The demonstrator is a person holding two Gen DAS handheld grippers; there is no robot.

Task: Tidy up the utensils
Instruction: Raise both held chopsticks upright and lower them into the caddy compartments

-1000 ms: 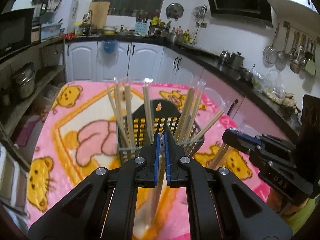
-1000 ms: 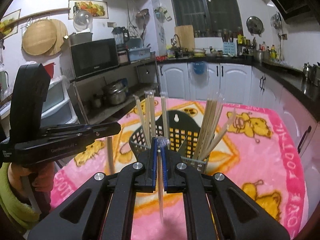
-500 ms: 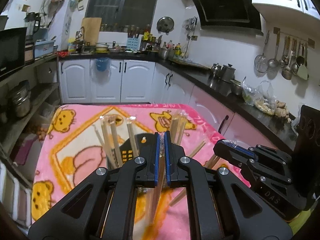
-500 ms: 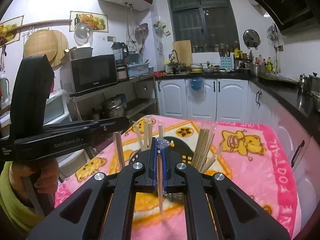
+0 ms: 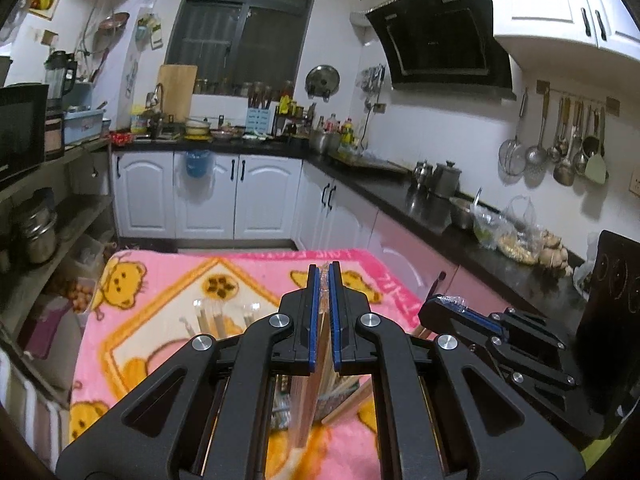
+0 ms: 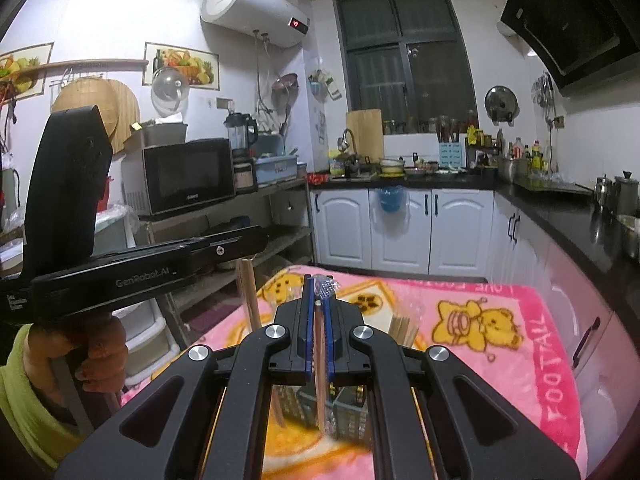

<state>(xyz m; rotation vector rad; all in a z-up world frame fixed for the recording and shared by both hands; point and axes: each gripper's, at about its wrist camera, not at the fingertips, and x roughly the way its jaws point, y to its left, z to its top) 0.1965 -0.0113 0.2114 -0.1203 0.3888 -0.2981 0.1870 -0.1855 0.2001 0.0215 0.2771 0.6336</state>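
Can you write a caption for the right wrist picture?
Right gripper shut on a wrapped chopstick above the black basket on a pink bear blanket.

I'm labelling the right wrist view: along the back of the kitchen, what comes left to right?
Microwave → blender → wooden cutting board → blue knife block → hanging pot lid.

"GenRobot.AI" on left gripper (image 6: 256, 246); "FOOTALL" on blanket (image 6: 556, 392).

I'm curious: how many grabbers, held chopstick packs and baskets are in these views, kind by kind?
Grippers: 2 (left gripper, right gripper)
Held wrapped chopstick packs: 2 (left pack, right pack)
Basket: 1
Total: 5
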